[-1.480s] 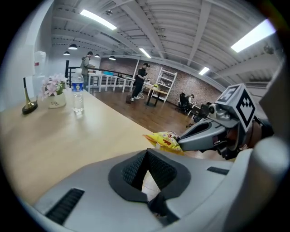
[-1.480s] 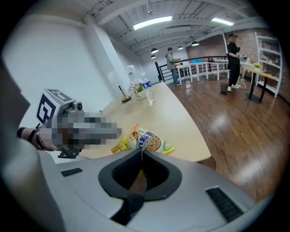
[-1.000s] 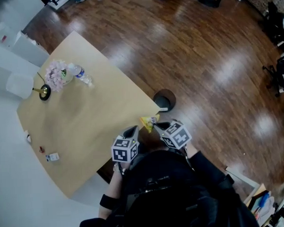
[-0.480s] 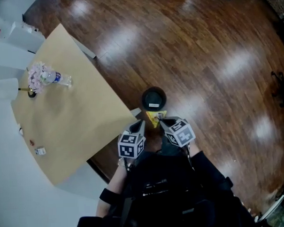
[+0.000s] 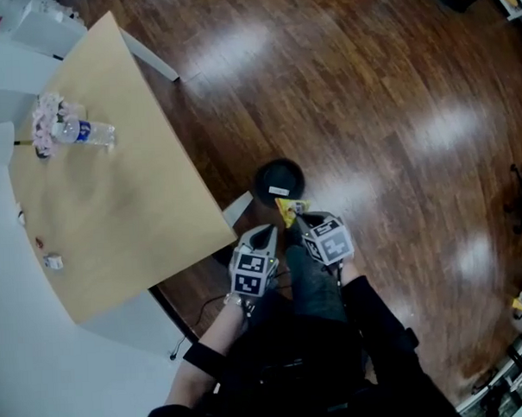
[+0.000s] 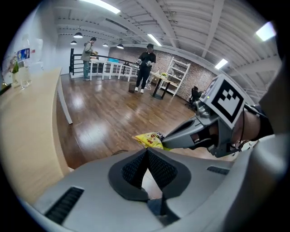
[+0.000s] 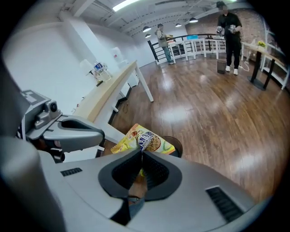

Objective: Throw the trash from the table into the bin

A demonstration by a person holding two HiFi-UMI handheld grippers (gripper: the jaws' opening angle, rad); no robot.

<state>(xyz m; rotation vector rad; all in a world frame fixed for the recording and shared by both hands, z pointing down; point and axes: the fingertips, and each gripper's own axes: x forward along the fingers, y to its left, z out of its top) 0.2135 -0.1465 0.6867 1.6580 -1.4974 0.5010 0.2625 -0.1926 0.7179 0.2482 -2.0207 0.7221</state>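
Notably, the right gripper [image 5: 294, 219] pointed steeply down, jaws clamped on a yellow snack packet [image 7: 146, 139], with the bin [image 5: 278, 177] just beyond them. Alongside, the left gripper [image 5: 266, 237] had jaws together, empty.

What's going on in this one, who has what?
A person holds a gripper in each hand beside the table. The right gripper is shut on a yellow snack packet and holds it close to the black bin on the wooden floor; the packet is not yet released. The left gripper is shut with nothing in it. A plastic bottle lies on the table.
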